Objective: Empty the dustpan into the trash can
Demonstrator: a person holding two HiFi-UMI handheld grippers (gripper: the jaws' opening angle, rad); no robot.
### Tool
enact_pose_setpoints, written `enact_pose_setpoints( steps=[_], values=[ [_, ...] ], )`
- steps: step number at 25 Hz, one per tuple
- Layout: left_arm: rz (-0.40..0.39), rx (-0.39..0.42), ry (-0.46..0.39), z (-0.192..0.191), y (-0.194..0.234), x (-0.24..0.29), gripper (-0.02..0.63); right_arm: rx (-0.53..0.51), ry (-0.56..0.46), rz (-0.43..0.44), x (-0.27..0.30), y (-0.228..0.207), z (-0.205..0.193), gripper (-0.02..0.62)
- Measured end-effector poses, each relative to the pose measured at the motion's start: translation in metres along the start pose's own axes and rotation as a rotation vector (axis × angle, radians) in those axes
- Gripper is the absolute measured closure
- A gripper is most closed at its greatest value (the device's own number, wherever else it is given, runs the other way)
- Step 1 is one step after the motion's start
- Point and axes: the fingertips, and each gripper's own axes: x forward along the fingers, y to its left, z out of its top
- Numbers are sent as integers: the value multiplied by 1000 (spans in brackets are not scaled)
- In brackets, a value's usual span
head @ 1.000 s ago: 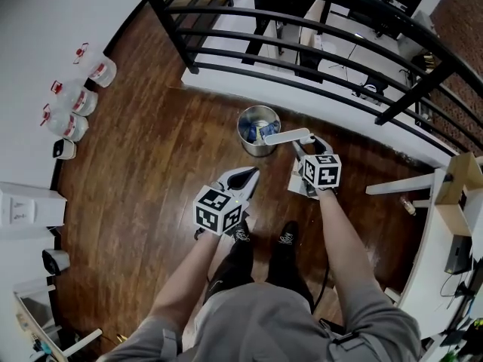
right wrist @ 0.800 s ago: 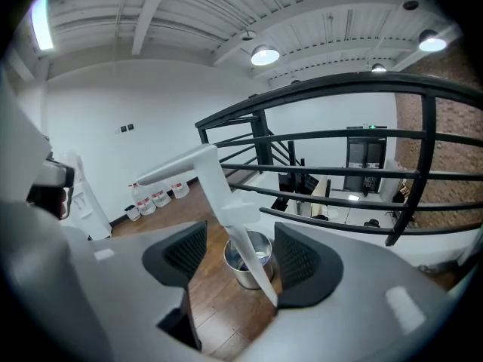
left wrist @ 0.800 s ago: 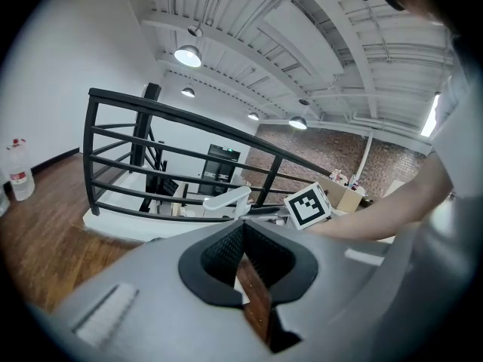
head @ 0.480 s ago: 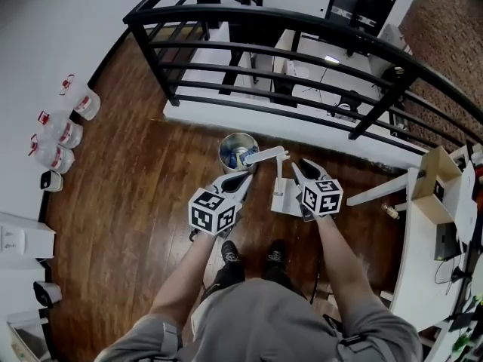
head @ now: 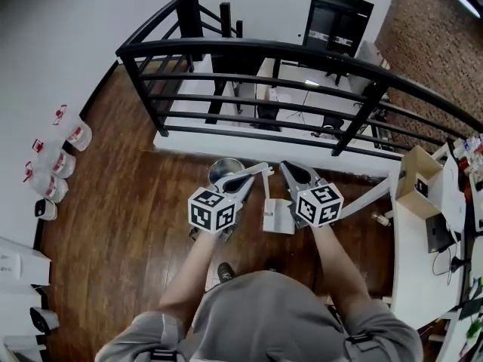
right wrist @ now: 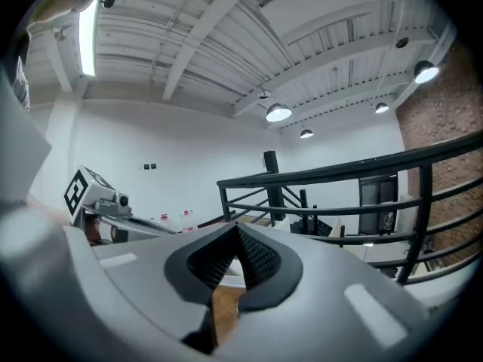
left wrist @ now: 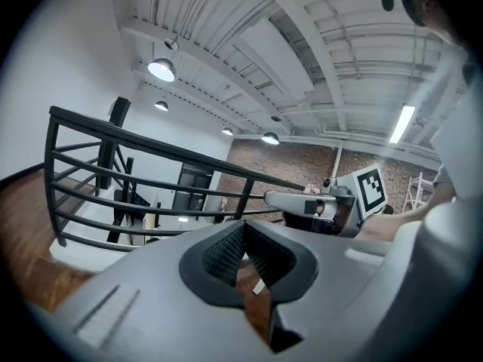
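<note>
While the left gripper [head: 247, 178] and the right gripper [head: 286, 167], whose jaws have just closed, are both shut on nothing, the white long-handled dustpan [head: 277, 217] stands just right of the steel trash can [head: 223, 170], handle leaning toward it, nearer the right gripper.

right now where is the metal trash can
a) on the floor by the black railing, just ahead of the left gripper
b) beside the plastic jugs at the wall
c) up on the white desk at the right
a, in the head view the trash can stands on the wood floor just below the black railing, right at the tip of the left gripper.
</note>
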Motion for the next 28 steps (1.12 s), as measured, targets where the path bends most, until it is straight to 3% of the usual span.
enact_pose_setpoints(
  steps=[16,28],
  values=[
    [-1,43,-59,43,-3,-16,601,19,-72,123,-8,45,53,595],
    [16,51,-81,53,-5,-24,603,21,-63,160,-6,54,52,595]
  ],
)
